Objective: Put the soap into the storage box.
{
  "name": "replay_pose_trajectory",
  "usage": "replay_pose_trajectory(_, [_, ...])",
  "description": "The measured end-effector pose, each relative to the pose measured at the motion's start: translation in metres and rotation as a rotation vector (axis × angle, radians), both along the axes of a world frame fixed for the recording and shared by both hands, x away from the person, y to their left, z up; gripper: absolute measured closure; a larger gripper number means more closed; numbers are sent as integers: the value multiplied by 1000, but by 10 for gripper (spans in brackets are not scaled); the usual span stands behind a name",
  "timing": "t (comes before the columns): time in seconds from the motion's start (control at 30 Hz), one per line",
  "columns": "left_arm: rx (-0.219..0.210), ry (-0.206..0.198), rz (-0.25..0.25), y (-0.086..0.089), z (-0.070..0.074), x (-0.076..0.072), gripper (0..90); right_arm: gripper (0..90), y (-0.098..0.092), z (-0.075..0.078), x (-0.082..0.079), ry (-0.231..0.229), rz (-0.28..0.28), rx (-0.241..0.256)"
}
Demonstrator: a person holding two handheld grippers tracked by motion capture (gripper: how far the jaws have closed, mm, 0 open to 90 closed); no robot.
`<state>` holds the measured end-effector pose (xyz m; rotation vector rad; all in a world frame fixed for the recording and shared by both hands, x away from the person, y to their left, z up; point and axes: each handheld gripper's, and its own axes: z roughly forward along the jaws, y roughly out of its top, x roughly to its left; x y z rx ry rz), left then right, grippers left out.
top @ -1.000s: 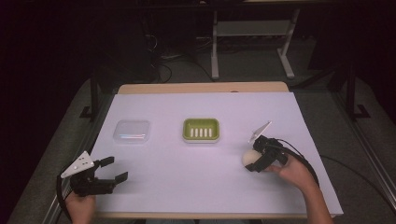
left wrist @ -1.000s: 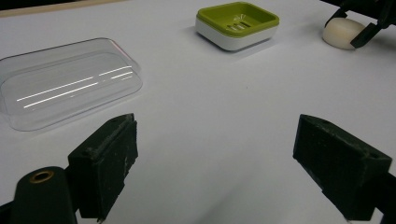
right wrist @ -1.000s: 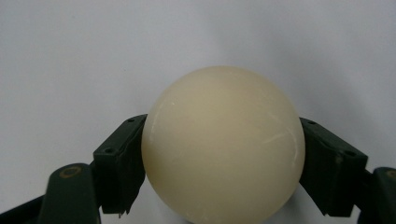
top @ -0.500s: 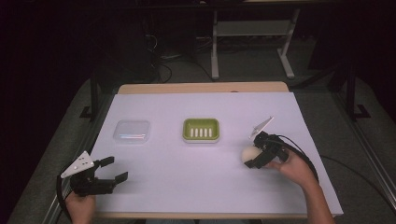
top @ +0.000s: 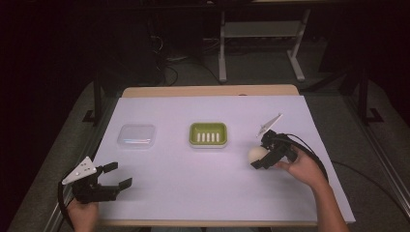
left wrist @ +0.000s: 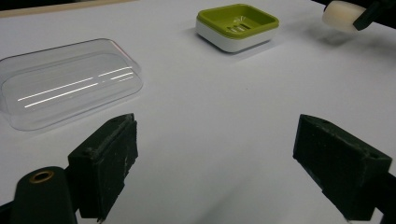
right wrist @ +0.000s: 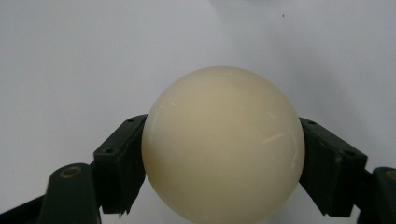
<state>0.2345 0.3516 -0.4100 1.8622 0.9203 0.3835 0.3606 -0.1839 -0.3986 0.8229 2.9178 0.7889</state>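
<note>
A cream rounded soap (top: 256, 152) (right wrist: 224, 140) sits between the black jaws of my right gripper (top: 260, 153) (right wrist: 224, 172), which is shut on its two sides, right of the table's centre. In the left gripper view the soap (left wrist: 343, 16) hangs a little above the white surface with its shadow below. The green and white soap dish (top: 208, 134) (left wrist: 237, 25) stands in the middle, left of the soap. A clear plastic lid (top: 137, 136) (left wrist: 70, 88) lies further left. My left gripper (top: 119, 175) (left wrist: 224, 163) rests open near the front left edge, nothing between its jaws.
White paper covers the table (top: 203, 193); a wooden strip shows along its far edge (top: 208, 91). A cable (top: 314, 154) trails from the right gripper over the person's hand. Dark floor and a metal stand (top: 261, 43) lie beyond the table.
The right gripper has shifted slightly away from the front edge, carrying the soap. The left gripper has stayed where it was, still open.
</note>
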Motion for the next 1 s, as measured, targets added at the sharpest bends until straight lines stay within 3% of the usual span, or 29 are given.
replay_pose_trajectory(1.0, [5, -5, -2, 1, 1, -1, 133, 231, 28, 30, 29, -30, 56, 31])
